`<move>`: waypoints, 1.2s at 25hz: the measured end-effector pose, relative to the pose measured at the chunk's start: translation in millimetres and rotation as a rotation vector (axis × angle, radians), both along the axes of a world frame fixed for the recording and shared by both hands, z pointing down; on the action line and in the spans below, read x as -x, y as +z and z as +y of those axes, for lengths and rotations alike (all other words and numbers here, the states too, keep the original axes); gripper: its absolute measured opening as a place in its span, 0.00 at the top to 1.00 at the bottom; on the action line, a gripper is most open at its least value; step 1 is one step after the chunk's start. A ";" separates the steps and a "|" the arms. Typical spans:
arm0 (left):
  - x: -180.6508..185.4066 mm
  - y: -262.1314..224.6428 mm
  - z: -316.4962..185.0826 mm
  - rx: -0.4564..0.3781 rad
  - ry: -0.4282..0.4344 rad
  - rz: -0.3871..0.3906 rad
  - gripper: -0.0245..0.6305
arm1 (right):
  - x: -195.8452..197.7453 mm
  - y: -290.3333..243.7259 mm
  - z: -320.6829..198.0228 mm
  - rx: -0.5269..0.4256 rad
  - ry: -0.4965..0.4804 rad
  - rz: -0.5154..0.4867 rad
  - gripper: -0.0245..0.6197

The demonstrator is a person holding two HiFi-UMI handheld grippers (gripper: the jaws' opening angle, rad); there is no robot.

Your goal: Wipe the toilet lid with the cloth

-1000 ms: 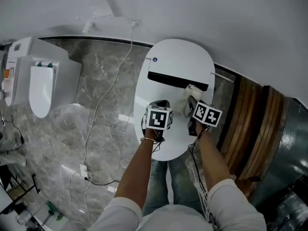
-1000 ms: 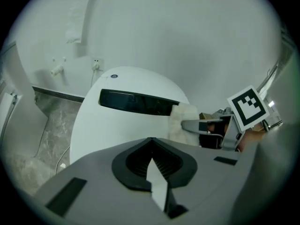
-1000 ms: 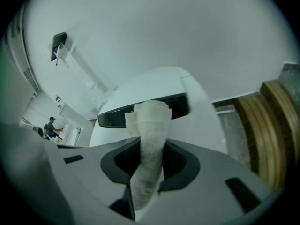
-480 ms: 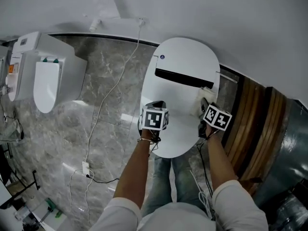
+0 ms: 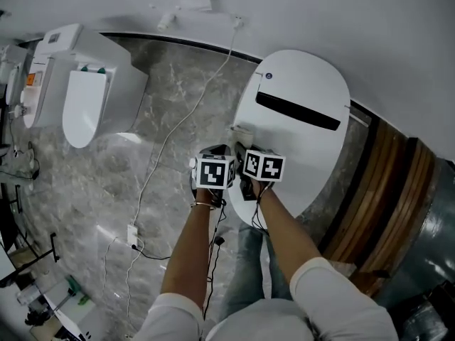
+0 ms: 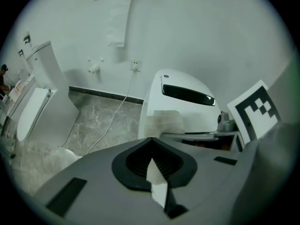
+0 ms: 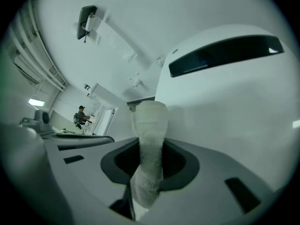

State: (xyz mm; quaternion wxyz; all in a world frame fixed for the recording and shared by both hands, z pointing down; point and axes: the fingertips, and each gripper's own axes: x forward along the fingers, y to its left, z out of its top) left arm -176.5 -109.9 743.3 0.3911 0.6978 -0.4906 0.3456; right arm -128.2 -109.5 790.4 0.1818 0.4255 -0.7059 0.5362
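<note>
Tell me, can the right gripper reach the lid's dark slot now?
Probably yes: the right gripper, shut on the cloth, is at the lid's edge, and bare lid lies between it and the slot.

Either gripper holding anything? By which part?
Right gripper is shut on the cloth, pinching one bunched end; the rest sticks out ahead. Left gripper is shut, empty.

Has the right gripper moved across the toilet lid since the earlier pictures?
Yes. The right gripper, shut on the cloth, has swept from the right edge of the toilet lid to its left edge, close beside the left gripper.
</note>
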 end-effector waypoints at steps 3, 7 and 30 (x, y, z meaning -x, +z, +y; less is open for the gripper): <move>-1.2 1.6 9.4 0.011 -0.013 0.020 0.94 | -17.1 7.9 5.2 0.019 -0.017 0.063 0.81; -31.4 8.6 23.1 0.034 0.033 0.053 0.94 | -69.3 6.7 22.7 0.003 -0.059 0.151 0.81; -88.8 9.2 71.0 0.055 0.186 0.080 0.94 | -233.0 -5.7 109.6 0.029 0.228 0.241 0.81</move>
